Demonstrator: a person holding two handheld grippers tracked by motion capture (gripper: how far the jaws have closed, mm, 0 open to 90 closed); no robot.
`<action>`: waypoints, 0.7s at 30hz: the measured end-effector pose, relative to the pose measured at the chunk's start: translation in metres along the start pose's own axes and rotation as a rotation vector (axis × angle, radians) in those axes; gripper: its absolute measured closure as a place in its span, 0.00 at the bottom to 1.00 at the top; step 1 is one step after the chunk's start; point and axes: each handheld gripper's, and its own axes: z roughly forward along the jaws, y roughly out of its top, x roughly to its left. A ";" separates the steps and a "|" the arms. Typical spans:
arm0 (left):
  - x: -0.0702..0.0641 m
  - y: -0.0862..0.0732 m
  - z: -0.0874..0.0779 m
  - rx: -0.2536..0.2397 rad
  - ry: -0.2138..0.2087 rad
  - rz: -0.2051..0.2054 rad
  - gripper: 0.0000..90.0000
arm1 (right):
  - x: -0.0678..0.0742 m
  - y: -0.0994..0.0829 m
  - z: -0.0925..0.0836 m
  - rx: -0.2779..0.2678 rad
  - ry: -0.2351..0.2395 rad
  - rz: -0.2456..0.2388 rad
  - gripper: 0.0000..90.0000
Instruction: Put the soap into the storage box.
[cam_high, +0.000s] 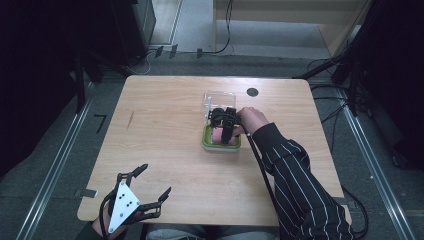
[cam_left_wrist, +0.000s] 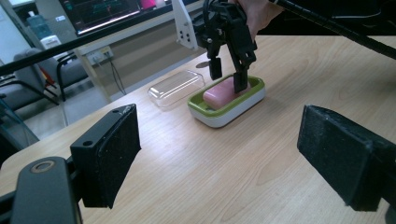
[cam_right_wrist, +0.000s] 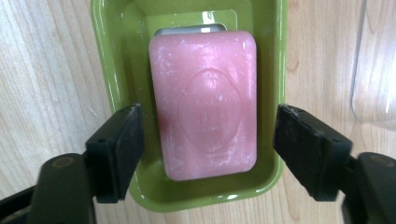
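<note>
L gripper (cam_high: 153, 181) spread at near edge; R gripper (cam_right_wrist: 205, 154) spread, straddling embossed pink soap (cam_right_wrist: 205, 102) in green dish (cam_right_wrist: 107, 60).

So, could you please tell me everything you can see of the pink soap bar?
The pink soap bar is a rounded rectangle with a matte, slightly scuffed surface and an oval stamp on its top face. It lies flat in the green soap dish, over a grey insert. The right claw is open, straddling it, with jaws at both long sides, apparently not touching.

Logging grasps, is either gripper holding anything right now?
Nothing is held. The right gripper is open astride the pink soap bar in the green dish; the left gripper is open.
</note>
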 end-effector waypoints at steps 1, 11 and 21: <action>0.000 0.000 0.001 0.001 -0.003 0.000 0.15 | 0.000 0.000 -0.001 0.000 0.000 0.009 0.27; 0.000 0.001 0.005 -0.004 -0.018 0.003 0.15 | 0.009 -0.003 -0.012 0.005 0.030 0.062 0.16; 0.000 0.001 0.004 -0.006 -0.017 0.002 0.15 | 0.020 -0.011 -0.028 0.001 0.039 0.111 0.10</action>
